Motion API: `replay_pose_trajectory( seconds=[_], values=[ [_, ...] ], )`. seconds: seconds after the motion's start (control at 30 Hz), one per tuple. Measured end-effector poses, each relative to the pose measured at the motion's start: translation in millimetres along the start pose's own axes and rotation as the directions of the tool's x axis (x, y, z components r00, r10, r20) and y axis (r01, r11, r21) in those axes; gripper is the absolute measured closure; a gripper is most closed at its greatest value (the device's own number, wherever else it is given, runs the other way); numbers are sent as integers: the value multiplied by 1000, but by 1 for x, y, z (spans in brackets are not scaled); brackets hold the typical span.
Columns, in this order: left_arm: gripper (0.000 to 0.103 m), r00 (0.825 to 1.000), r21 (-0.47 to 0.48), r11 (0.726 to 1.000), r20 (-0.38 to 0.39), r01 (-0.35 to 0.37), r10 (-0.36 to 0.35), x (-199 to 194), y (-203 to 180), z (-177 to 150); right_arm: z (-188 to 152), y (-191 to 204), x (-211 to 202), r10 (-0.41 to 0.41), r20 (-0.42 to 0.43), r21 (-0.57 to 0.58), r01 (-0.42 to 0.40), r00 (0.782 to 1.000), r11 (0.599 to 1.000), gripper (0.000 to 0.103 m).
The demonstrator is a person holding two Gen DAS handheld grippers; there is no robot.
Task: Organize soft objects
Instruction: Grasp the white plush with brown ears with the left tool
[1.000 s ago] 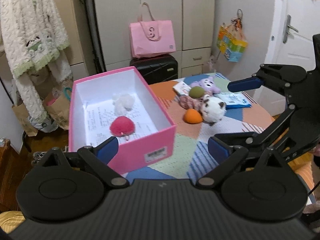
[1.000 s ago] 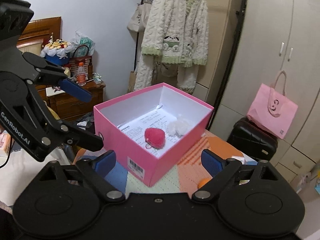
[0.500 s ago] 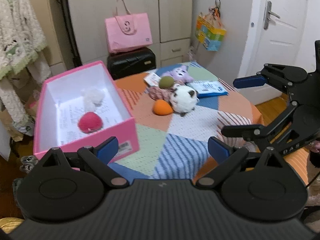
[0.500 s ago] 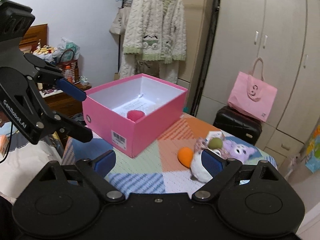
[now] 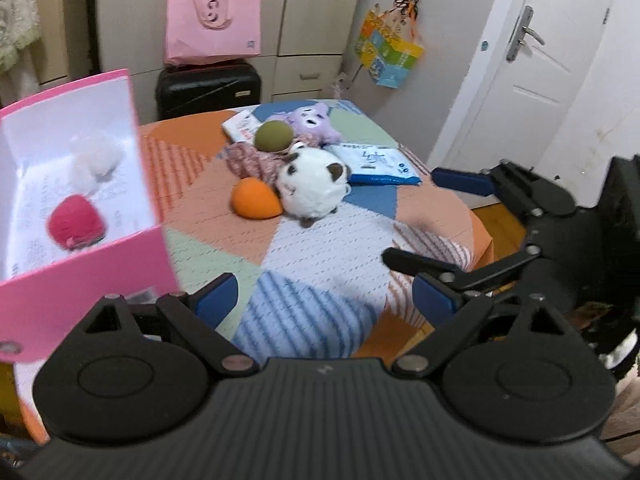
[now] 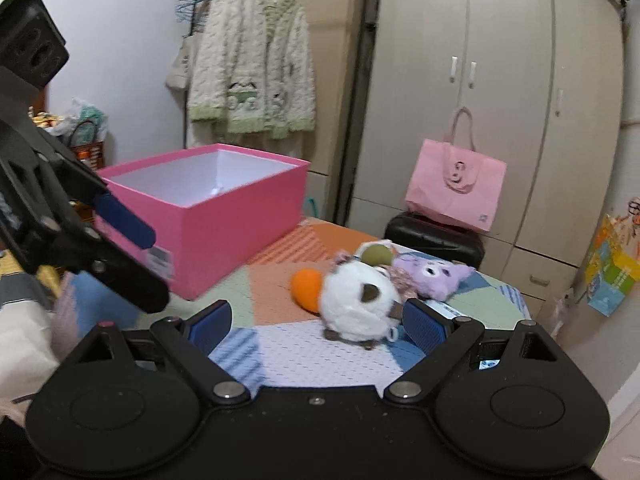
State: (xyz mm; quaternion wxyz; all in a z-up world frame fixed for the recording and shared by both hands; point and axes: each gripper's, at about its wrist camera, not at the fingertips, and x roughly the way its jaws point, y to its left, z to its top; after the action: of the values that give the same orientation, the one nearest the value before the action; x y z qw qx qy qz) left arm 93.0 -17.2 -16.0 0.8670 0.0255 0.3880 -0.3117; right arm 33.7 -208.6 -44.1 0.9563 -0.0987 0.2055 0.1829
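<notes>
A pink box (image 5: 80,272) stands on the left of the patchwork table and holds a red plush (image 5: 76,224) and a white fluffy ball (image 5: 96,160). Mid-table lie an orange soft piece (image 5: 254,200), a white plush animal (image 5: 312,188), a green ball (image 5: 273,136) and a purple plush (image 5: 310,122). My left gripper (image 5: 325,300) hovers short of them, jaws wide and closing, nothing between them. My right gripper (image 6: 318,322) is open, and the white plush (image 6: 360,300) lies just beyond its right finger. It also shows in the left wrist view (image 5: 432,220).
A blue-and-white packet (image 5: 376,162) lies beside the toys. A pink bag (image 5: 212,20) rests on a black suitcase (image 5: 208,88) behind the table. The table edge (image 5: 480,232) drops off on the right, near a white door (image 5: 532,72). A knitted cardigan (image 6: 252,76) hangs behind the box.
Both grippers swung away from the pink box toward the toy pile and sank lower. The box slid to the left of both views and the toys grew nearer.
</notes>
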Motion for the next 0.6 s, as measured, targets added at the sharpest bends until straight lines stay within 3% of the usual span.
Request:
replay_pose_trajectory(
  seconds=[0.17,0.3,0.43,0.6],
  values=[
    [10,995,91,994,87,-62,54,21,-11,6,-18,-19,29,-54,-22,-4,54,998,999,8],
    [10,989,161,982,131,-94,74,39,-19,13,-26,-29,49,-32,-28,13,33,999,999,8],
    [13,990,162,984,130,-70,49,62,-17,23,-33,-36,71,1,-38,60,1,999,998,8],
    [18,984,150,984,161,-99,74,90,-13,34,-36,-44,96,16,-49,129,-10,999,992,9]
  ],
)
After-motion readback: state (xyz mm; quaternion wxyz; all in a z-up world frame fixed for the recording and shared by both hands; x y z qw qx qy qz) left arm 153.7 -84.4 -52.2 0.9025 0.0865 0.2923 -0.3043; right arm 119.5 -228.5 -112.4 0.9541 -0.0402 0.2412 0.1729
